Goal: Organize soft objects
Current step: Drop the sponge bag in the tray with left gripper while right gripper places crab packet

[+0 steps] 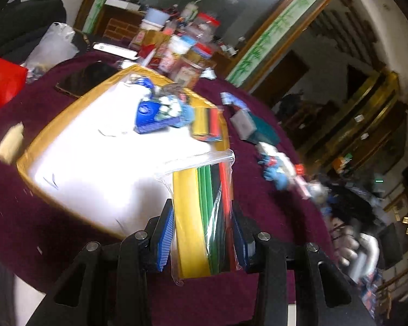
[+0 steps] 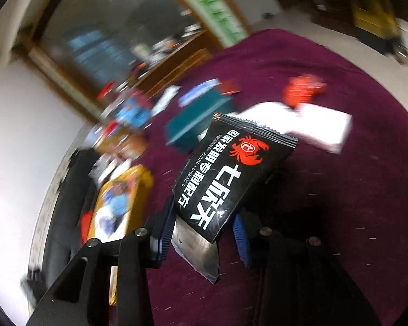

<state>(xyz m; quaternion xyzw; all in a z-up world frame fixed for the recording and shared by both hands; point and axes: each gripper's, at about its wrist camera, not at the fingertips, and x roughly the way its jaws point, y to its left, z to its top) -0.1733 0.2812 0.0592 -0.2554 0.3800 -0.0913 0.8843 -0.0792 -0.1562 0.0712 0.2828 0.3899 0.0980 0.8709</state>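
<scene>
The left gripper (image 1: pixel 202 233) is closed on a clear zip bag (image 1: pixel 204 217) with yellow, green, black and red strips inside. Its blue pads (image 1: pixel 166 239) press the bag from both sides. The bag hangs over the near edge of a yellow box (image 1: pixel 40 141) with a white floor. Farther back in the box lie a blue packet (image 1: pixel 149 116) and another bundle of colored strips (image 1: pixel 206 122). The box sits on a dark red cloth (image 1: pixel 258 190). To the right of the box, on the cloth, are a gray packet (image 1: pixel 243 123) and a blurry blue and white thing (image 1: pixel 274 168).

The right gripper (image 2: pixel 204 233) is closed on a black pouch (image 2: pixel 231 174) with a red crab and white letters on it. The pouch sticks up above the cloth. Behind it are a teal box (image 2: pixel 195 122), a white box (image 2: pixel 321 127) and something orange-red (image 2: pixel 303 88), too blurry to name. The yellow box shows off to the left.
</scene>
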